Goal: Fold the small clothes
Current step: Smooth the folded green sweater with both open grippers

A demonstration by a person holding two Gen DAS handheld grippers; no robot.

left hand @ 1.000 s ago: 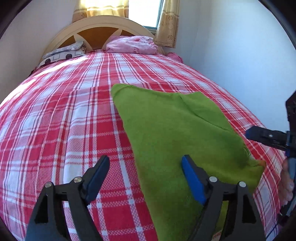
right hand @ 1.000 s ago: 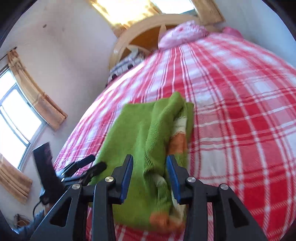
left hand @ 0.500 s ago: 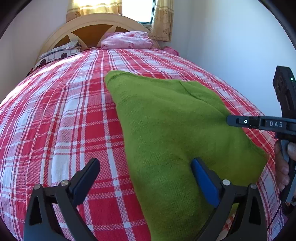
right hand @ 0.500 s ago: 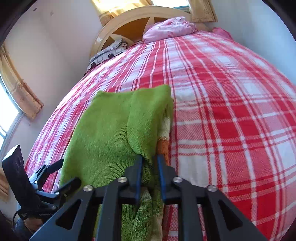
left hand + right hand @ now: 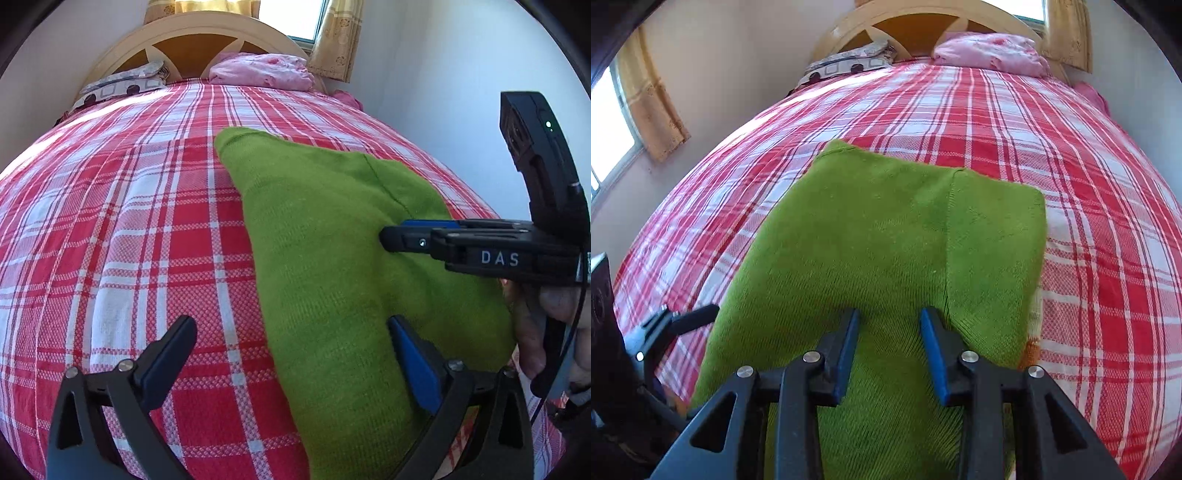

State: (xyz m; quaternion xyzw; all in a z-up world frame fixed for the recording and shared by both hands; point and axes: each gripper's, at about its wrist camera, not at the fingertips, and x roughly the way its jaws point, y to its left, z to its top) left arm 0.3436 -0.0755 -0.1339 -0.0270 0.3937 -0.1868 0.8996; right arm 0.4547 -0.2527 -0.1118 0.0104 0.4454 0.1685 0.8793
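Left gripper spread wide over green knit sweater's left edge; right gripper part-open above it, pinching nothing.

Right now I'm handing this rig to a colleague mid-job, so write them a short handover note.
Left hand-held gripper: open wide, jaws have just been opening; the green sweater has its edge below them, ungripped.
Right hand-held gripper: open over the green sweater, pinching nothing.
Things: the sweater lies flat on the plaid bed.
Done: one side appears folded in.
Left: the remaining folds.
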